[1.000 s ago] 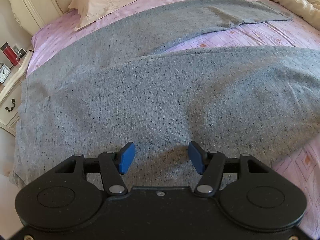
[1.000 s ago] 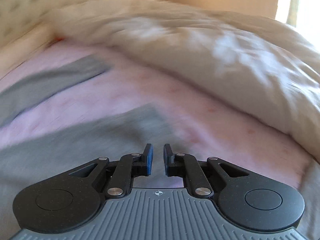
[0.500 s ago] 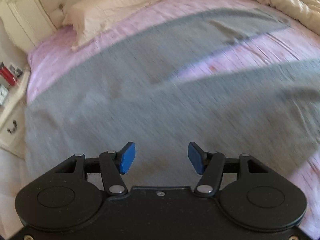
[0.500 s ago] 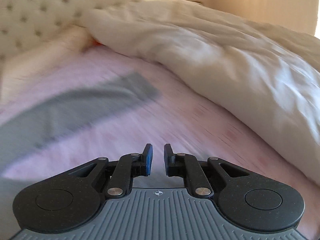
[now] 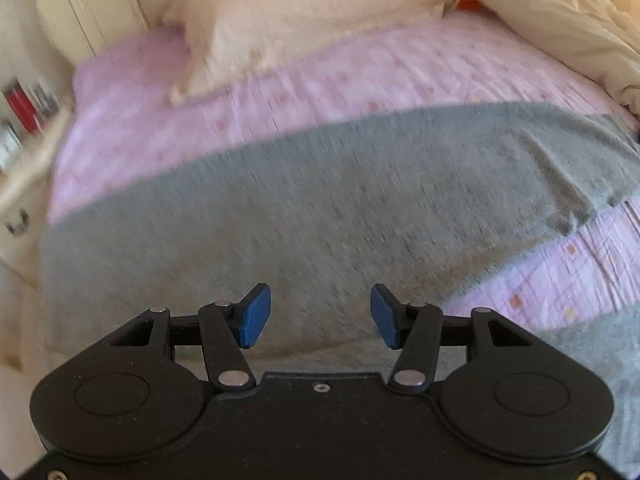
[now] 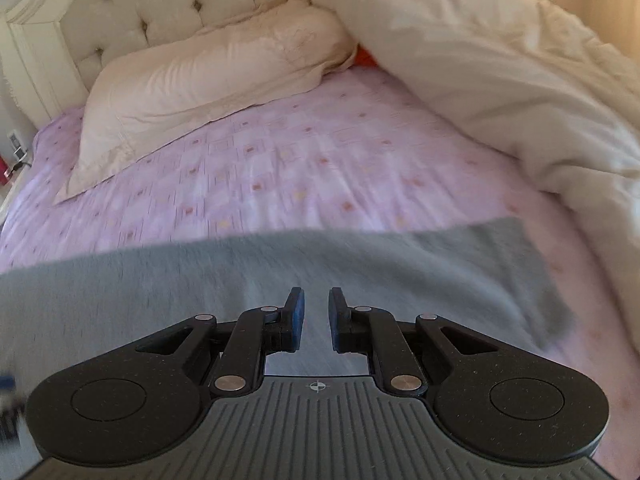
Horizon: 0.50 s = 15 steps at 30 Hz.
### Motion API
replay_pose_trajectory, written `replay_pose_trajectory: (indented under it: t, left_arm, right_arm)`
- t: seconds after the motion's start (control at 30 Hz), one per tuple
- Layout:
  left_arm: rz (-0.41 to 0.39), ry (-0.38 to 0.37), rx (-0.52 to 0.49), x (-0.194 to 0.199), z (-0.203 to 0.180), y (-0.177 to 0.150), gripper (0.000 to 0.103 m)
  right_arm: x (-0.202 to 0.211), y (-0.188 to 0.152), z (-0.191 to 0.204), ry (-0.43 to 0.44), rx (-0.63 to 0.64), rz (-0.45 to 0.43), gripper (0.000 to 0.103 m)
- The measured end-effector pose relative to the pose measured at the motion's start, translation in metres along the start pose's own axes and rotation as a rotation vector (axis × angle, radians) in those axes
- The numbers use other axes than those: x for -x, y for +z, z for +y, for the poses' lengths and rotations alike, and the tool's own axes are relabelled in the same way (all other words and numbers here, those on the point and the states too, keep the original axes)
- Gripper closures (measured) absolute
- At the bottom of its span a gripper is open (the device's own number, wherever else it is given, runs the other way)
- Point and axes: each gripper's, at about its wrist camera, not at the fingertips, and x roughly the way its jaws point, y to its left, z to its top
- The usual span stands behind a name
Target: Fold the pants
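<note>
While the pink bedsheet is filling the frame's middle, the grey pants are lying spread across its lower half. The left gripper is hanging over them, its released jaws having just been narrowing around nothing, and the right gripper is hovering with jaws slightly parted, gripping nothing.

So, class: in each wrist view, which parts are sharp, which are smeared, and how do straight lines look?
Left wrist view: the left tool is crisp, while the grey pants and pillow are streaked with motion blur. Right wrist view: the right tool and headboard are fairly sharp, the pants smeared; fisheye bends the bed's edges.
</note>
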Motion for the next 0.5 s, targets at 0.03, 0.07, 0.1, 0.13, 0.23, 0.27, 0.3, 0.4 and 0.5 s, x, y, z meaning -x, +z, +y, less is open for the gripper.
replay_pose_trajectory:
  t: [0.03,0.07,0.1,0.13,0.23,0.27,0.3,0.4,0.5]
  left_arm:
    - [0.019,-0.005,0.004,-0.003,0.001,-0.001,0.044]
    - [0.027,0.002,-0.001,-0.007,0.000,-0.003,0.044]
    - [0.023,0.013,-0.012,-0.009,-0.001,-0.005,0.044]
    - [0.014,0.021,-0.023,-0.008,-0.001,-0.007,0.044]
    - [-0.016,0.034,-0.042,-0.008,0.001,-0.009,0.044]
    - [-0.020,0.036,-0.043,-0.008,0.003,-0.011,0.044]
    - [-0.021,0.034,-0.041,-0.008,0.004,-0.007,0.044]
    - [-0.018,0.028,-0.025,-0.008,0.009,-0.006,0.043]
    - [-0.020,0.036,-0.024,-0.010,0.012,-0.007,0.043]
  right_arm:
    - [-0.011,0.009,0.006,-0.006,-0.007,-0.001,0.090]
    - [-0.017,0.014,0.010,-0.004,-0.014,-0.005,0.090]
    - [-0.024,0.020,0.015,0.000,-0.020,-0.006,0.090]
    - [-0.033,0.027,0.021,0.001,-0.021,-0.004,0.090]
    - [-0.057,0.039,0.037,-0.001,-0.015,-0.002,0.090]
    - [-0.063,0.040,0.042,-0.006,-0.008,-0.001,0.090]
    - [-0.068,0.041,0.046,-0.009,-0.002,0.001,0.090]
    - [-0.084,0.044,0.054,0.005,-0.025,0.013,0.090]
    - [-0.106,0.042,0.059,0.016,0.006,0.079,0.090]
